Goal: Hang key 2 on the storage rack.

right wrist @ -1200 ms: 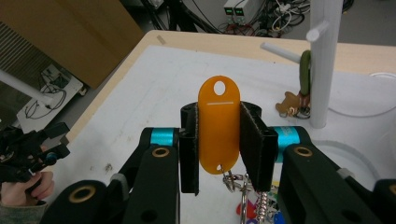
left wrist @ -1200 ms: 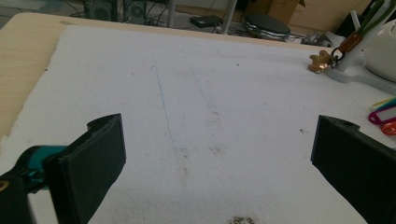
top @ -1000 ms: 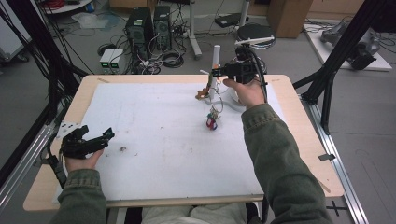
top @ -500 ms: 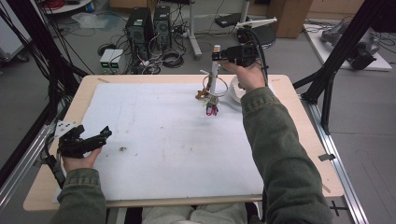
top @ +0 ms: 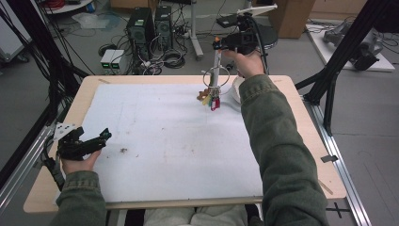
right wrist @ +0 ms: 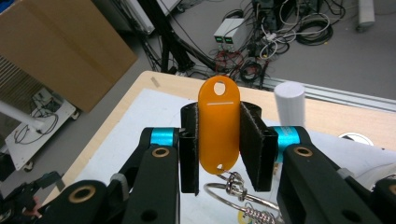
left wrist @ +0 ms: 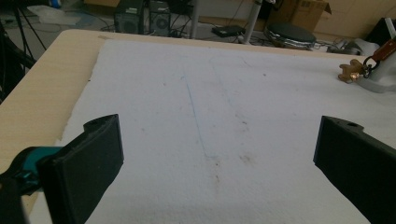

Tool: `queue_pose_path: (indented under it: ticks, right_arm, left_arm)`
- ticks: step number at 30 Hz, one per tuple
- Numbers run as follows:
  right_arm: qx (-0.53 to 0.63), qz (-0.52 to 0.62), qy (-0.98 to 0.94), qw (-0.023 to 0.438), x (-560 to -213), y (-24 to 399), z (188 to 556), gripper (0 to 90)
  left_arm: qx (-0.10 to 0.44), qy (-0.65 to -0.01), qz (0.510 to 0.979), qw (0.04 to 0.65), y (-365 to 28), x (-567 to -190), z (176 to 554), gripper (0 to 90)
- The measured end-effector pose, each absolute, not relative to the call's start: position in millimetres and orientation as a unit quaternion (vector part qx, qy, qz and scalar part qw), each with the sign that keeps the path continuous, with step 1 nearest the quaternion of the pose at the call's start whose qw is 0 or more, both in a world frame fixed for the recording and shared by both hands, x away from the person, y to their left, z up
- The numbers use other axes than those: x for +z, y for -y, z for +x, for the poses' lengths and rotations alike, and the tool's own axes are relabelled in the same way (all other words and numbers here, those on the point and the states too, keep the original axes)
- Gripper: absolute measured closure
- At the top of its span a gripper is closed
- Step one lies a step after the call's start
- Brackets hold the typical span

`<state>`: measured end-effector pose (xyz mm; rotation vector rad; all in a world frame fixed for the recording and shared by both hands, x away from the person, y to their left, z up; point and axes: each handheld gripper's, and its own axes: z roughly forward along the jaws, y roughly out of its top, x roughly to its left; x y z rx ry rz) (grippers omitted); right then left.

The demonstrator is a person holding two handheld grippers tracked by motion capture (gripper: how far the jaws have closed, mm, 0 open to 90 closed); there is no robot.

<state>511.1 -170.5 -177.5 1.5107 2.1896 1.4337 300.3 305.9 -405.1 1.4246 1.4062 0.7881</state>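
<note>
Up at one o'clock, the right hand-held gripper (right wrist: 219, 154) pinched the orange tag (right wrist: 219, 126); light, dangly keyring (top: 215, 77), best held there.

We cannot make out the small dangling charms (top: 211, 100) on the key ring (right wrist: 233, 192) (too tiny from above), and the right gripper view's bottom edge cuts that ring off.
</note>
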Motion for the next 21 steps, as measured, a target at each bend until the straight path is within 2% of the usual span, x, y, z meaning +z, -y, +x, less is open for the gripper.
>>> queue_pose_path:
  ticks: [14,21]
  right_arm:
    - [0.475,0.52,-0.706,0.077,-178.0,177.5,532.1,70.4]
    - [0.466,0.529,-0.705,0.081,-189.1,177.7,536.1,70.4]
  left_arm:
    - [0.317,-0.576,0.586,0.473,-306.5,-407.3,303.2,2.0]
    - [0.31,-0.575,0.589,0.475,-307.1,-408.4,305.0,2.0]
